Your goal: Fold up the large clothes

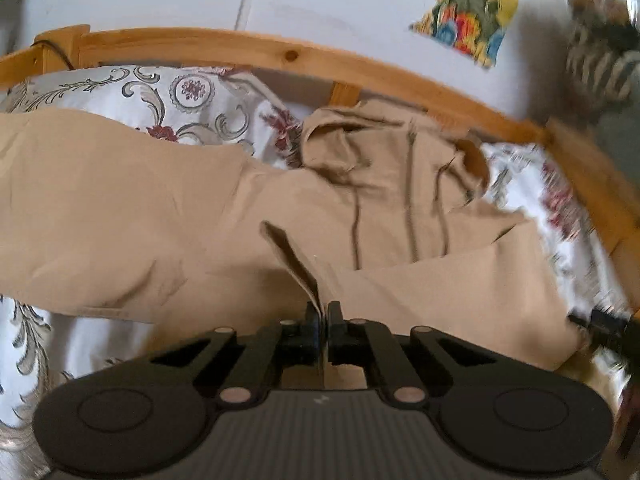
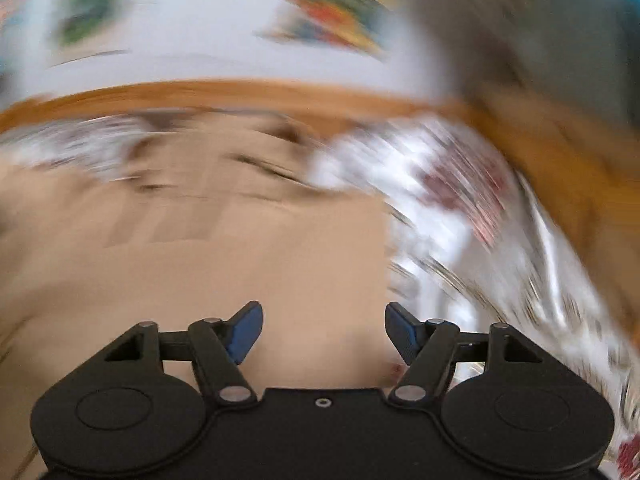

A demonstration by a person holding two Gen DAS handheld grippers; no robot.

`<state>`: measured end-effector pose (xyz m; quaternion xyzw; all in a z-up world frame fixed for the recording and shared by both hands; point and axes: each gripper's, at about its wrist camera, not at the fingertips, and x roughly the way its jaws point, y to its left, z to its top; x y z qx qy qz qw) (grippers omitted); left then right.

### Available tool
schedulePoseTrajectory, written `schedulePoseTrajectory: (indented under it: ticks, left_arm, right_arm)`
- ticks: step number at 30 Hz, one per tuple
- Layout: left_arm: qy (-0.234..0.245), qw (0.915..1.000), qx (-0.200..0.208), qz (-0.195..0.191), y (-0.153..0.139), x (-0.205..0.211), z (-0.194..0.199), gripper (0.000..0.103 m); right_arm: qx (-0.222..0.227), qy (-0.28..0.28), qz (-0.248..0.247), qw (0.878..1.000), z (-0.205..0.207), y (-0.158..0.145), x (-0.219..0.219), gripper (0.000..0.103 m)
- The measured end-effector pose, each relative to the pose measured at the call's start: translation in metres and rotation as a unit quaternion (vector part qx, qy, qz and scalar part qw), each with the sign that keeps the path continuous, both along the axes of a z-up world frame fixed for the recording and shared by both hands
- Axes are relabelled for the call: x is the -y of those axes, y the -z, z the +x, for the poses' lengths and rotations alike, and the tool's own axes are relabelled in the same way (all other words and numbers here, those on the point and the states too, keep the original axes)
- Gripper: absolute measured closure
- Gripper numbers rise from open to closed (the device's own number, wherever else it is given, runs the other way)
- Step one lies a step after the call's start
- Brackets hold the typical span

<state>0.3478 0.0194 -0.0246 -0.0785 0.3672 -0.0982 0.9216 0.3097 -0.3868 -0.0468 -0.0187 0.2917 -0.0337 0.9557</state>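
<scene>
- Hoodie [image 1: 248,216] is tan and big, and it lies spread out on a bed with a flowery sheet [image 1: 176,100].
- Its hood [image 1: 360,148] sits at the far end, near the wooden bed frame [image 1: 224,44], and its strings [image 1: 410,216] hang down the front.
- One sleeve [image 1: 80,184] goes out to the left, and the cloth has soft bumps and wrinkles.
- Left tool [image 1: 323,311] is clenched on a thin edge of the hoodie, and the cloth stands up in a little ridge there.
- Right tool [image 2: 323,322] is released, with nothing between its blue pads [image 2: 246,330]. It hangs over the tan cloth near the hoodie's side edge, and its picture is very blurry.
- I think the step now is to get a second hold, so both hands can fold one part over.
- To do it well, the right tool should pinch only the top layer near the edge.
- Both hands should lift together and keep the cloth tight, so no new wrinkles come.
- Pulling too hard could drag the whole hoodie across the bed.
</scene>
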Motion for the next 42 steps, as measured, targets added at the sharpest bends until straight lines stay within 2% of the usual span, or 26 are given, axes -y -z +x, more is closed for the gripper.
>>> schedulePoseTrajectory:
  ticks: [3, 5, 6, 7, 8, 9, 11, 14, 17, 19, 21, 23, 25, 26, 27, 30, 31, 33, 35, 37, 38, 40, 42]
  left_arm:
    - [-0.018, 0.9997, -0.017, 0.009, 0.014, -0.003, 0.009, 0.1]
    - [-0.023, 0.9996, -0.015, -0.007, 0.017, -0.008, 0.009, 0.1]
    - [-0.025, 0.9996, -0.012, -0.008, 0.016, -0.007, 0.01, 0.1]
    - [-0.025, 0.9997, -0.007, -0.005, 0.016, -0.007, 0.011, 0.1]
    - [-0.021, 0.9998, -0.002, -0.002, 0.016, -0.006, 0.009, 0.1]
    - [-0.016, 0.9999, 0.0, -0.001, 0.017, -0.003, 0.009, 0.1]
    - [-0.003, 1.0, 0.009, 0.0, 0.016, 0.004, 0.007, 0.1]
    - [0.003, 0.9993, 0.017, 0.033, 0.019, 0.02, 0.005, 0.1]
    - [-0.006, 0.9971, -0.025, 0.071, 0.041, 0.03, 0.017, 0.1]
    - [-0.022, 0.9952, -0.056, 0.077, 0.055, 0.03, 0.026, 0.099]
    - [-0.033, 0.9949, -0.071, 0.064, 0.061, 0.027, 0.029, 0.096]
    - [-0.042, 0.9953, -0.072, 0.05, 0.057, 0.023, 0.029, 0.084]
    - [-0.048, 0.9956, -0.07, 0.04, 0.049, 0.018, 0.025, 0.039]
    - [-0.059, 0.9955, -0.064, 0.037, 0.044, 0.014, 0.02, 0.032]
    - [-0.072, 0.9953, -0.056, 0.033, 0.039, 0.008, 0.014, 0.027]
    - [-0.101, 0.9936, -0.049, 0.015, 0.021, -0.019, -0.001, 0.018]
    - [-0.119, 0.9919, -0.046, 0.01, 0.015, -0.031, -0.005, 0.015]
    - [-0.159, 0.9865, -0.037, 0.011, 0.002, -0.059, -0.017, 0.009]
    - [-0.202, 0.9789, -0.021, 0.02, -0.013, -0.092, -0.029, 0.007]
    - [-0.25, 0.9671, 0.001, 0.045, -0.027, -0.126, -0.038, 0.002]
    - [-0.278, 0.9585, 0.012, 0.061, -0.034, -0.145, -0.041, 0.001]
    - [-0.333, 0.9393, 0.03, 0.075, -0.042, -0.179, -0.044, 0.001]
    - [-0.379, 0.9218, 0.049, 0.062, -0.045, -0.214, -0.047, 0.001]
  right_arm:
    - [-0.053, 0.053, 0.083, 0.994, 0.037, 0.019, 0.046, 0.044]
    - [-0.077, 0.06, 0.142, 0.985, 0.048, 0.03, 0.063, 0.047]
    - [-0.079, 0.053, 0.156, 0.983, 0.049, 0.032, 0.066, 0.049]
    - [-0.082, 0.039, 0.15, 0.985, 0.049, 0.034, 0.065, 0.054]
    - [-0.085, 0.026, 0.139, 0.986, 0.048, 0.033, 0.062, 0.076]
    - [-0.085, 0.016, 0.127, 0.988, 0.047, 0.032, 0.061, 0.09]
    - [-0.068, 0.016, 0.102, 0.992, 0.043, 0.022, 0.056, 0.096]
    - [-0.036, 0.022, 0.069, 0.997, 0.037, 0.012, 0.052, 0.101]
    - [-0.063, 0.033, 0.035, 0.997, 0.045, 0.027, 0.051, 0.1]
    - [-0.062, 0.037, 0.026, 0.997, 0.044, 0.032, 0.048, 0.098]
    - [-0.057, 0.039, 0.02, 0.997, 0.043, 0.032, 0.044, 0.095]
    - [-0.053, 0.042, 0.012, 0.998, 0.04, 0.029, 0.041, 0.089]
    - [-0.041, 0.042, 0.011, 0.998, 0.036, 0.025, 0.039, 0.076]
    - [-0.03, 0.041, 0.007, 0.999, 0.035, 0.023, 0.036, 0.065]
    - [-0.018, 0.036, 0.003, 0.999, 0.035, 0.02, 0.034, 0.057]
    - [0.014, 0.022, -0.018, 0.999, 0.046, 0.013, 0.021, 0.053]
    - [0.019, 0.015, -0.014, 1.0, 0.052, 0.012, 0.016, 0.051]
    - [0.02, 0.004, 0.0, 1.0, 0.062, 0.013, 0.008, 0.039]
    - [0.024, 0.0, 0.009, 1.0, 0.067, 0.015, 0.001, 0.033]
    - [0.027, -0.004, 0.022, 0.999, 0.065, 0.017, -0.006, 0.023]
    - [0.027, -0.005, 0.028, 0.999, 0.063, 0.017, -0.01, 0.017]
    - [0.031, -0.012, 0.038, 0.999, 0.059, 0.016, -0.016, 0.013]
    - [0.037, -0.022, 0.041, 0.998, 0.052, 0.014, -0.024, 0.009]
